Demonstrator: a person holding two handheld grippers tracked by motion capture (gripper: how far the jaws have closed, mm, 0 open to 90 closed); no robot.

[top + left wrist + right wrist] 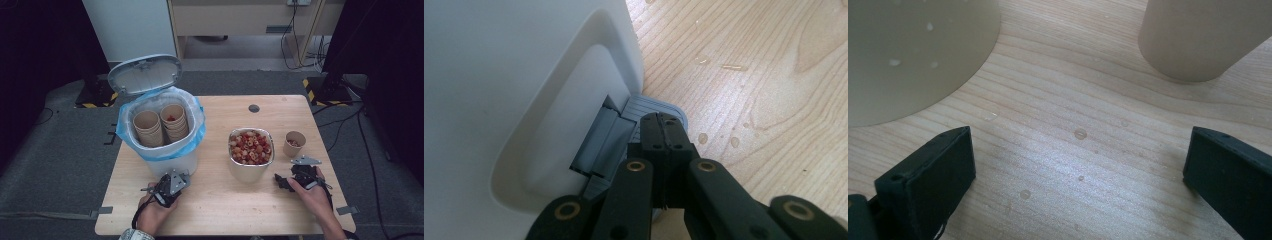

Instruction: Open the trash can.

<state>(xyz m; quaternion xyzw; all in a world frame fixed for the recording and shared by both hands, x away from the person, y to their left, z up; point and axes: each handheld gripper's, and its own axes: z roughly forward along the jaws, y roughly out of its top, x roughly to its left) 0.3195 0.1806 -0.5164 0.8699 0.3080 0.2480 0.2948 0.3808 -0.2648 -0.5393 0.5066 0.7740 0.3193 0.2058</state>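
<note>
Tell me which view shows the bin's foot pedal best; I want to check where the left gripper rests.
The left gripper view: the grey ribbed pedal sits close up, right under the shut left gripper, at the foot of the white bin. In the high view the hand and gripper cover that spot.

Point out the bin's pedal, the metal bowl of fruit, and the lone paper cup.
pedal point(659, 106), left gripper view, its ribbed grey top.
metal bowl point(248, 171), high view, its front wall.
paper cup point(291, 148), high view, its outer side.

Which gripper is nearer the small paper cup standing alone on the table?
Right. The right gripper sits just in front of the small paper cup; the left gripper is across the table at the bin's pedal.
</note>
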